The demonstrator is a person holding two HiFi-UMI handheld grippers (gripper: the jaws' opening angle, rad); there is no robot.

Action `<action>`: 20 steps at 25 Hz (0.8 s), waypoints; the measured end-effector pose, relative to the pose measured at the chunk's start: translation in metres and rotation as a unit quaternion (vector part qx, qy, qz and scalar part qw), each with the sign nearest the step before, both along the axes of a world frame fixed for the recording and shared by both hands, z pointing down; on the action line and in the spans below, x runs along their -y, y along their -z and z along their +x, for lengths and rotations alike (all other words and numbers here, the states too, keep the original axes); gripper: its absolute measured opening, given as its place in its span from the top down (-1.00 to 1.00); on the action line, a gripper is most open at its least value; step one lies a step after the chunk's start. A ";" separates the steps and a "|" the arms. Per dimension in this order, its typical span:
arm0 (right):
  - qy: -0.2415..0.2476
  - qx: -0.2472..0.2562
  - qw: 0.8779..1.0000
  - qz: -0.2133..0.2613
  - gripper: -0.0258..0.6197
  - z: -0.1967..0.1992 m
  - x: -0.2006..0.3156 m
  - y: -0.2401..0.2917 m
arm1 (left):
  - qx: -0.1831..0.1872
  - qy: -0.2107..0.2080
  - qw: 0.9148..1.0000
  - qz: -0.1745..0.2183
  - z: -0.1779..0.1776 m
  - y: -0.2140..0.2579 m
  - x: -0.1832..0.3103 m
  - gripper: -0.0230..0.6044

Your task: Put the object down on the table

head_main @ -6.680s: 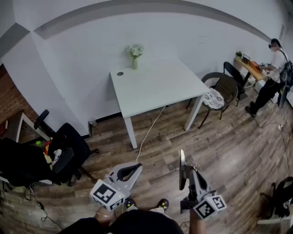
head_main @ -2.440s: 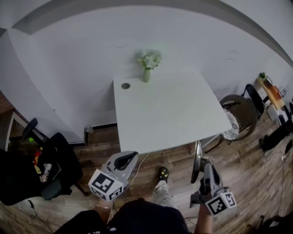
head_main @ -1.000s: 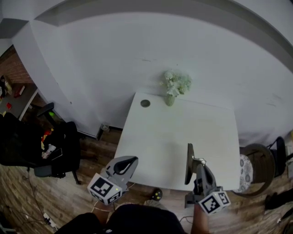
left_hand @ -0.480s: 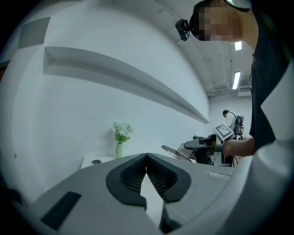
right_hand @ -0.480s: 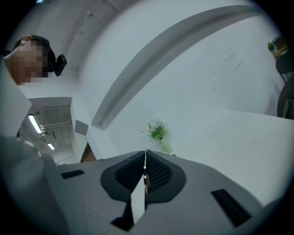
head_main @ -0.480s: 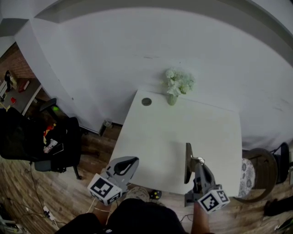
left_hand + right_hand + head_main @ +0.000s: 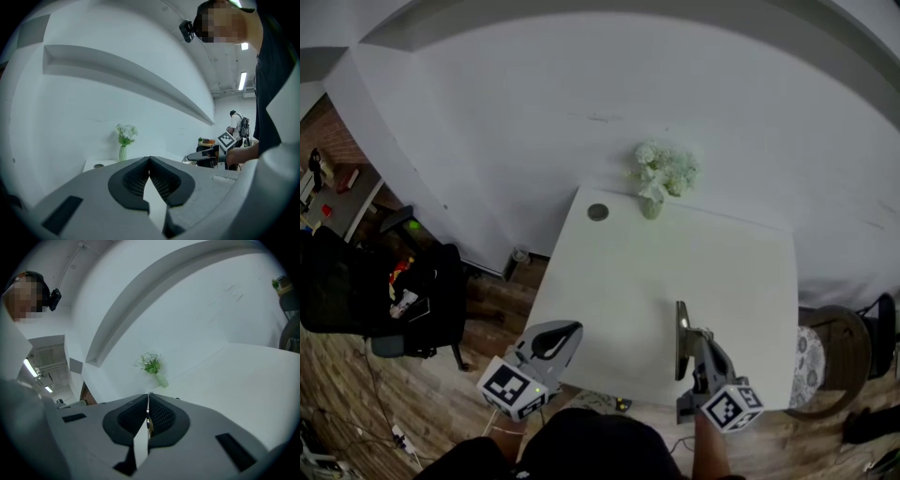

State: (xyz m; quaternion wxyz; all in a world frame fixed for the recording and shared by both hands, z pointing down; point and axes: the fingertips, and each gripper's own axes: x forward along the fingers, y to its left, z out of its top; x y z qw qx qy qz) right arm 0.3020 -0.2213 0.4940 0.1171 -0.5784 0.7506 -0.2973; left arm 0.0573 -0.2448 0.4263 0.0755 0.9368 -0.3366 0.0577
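- Right hand-held gripper point(image 7: 691, 336) is clamped tight on the object point(image 7: 680, 323), a thin flat dark piece that I see edge-on and standing upright in the head view.
- In the right gripper view the pads point(image 7: 159, 416) pinch that same thin edge point(image 7: 148, 411), and a small metallic bit sits in the grip.
- The object is over the near right part of the white bench point(image 7: 675, 262), just inside the near edge. I can't tell whether its lower edge touches the surface.
- Left hand-held gripper point(image 7: 567, 333) is at the bench's near left edge. Its jaw tips meet with nothing between them, and the left gripper view point(image 7: 149, 159) shows the same.
- The two grippers are well apart, and both point roughly level towards the far wall.
- A vase of pale flowers point(image 7: 652, 204) stands at the far edge of the bench against the wall, with a round grommet point(image 7: 598, 213) just beside it at the far left corner. Both are well away from the object.
- Off the bench, a black office chair point(image 7: 422, 281) is on the wood floor to the left and a wicker chair point(image 7: 825, 356) is to the right.
- The left gripper view also catches the right gripper's marker cube point(image 7: 227, 139) off to its right.
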 end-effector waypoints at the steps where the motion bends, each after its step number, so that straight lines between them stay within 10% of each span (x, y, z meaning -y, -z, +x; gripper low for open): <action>1: 0.000 -0.001 1.000 -0.004 0.92 0.001 0.003 -0.002 | -0.003 0.000 1.000 -0.001 0.001 0.000 0.004 0.93; 20: -0.001 -0.004 0.996 -0.084 0.92 0.012 0.041 -0.064 | 0.002 0.008 1.000 -0.028 0.007 -0.015 0.051 0.93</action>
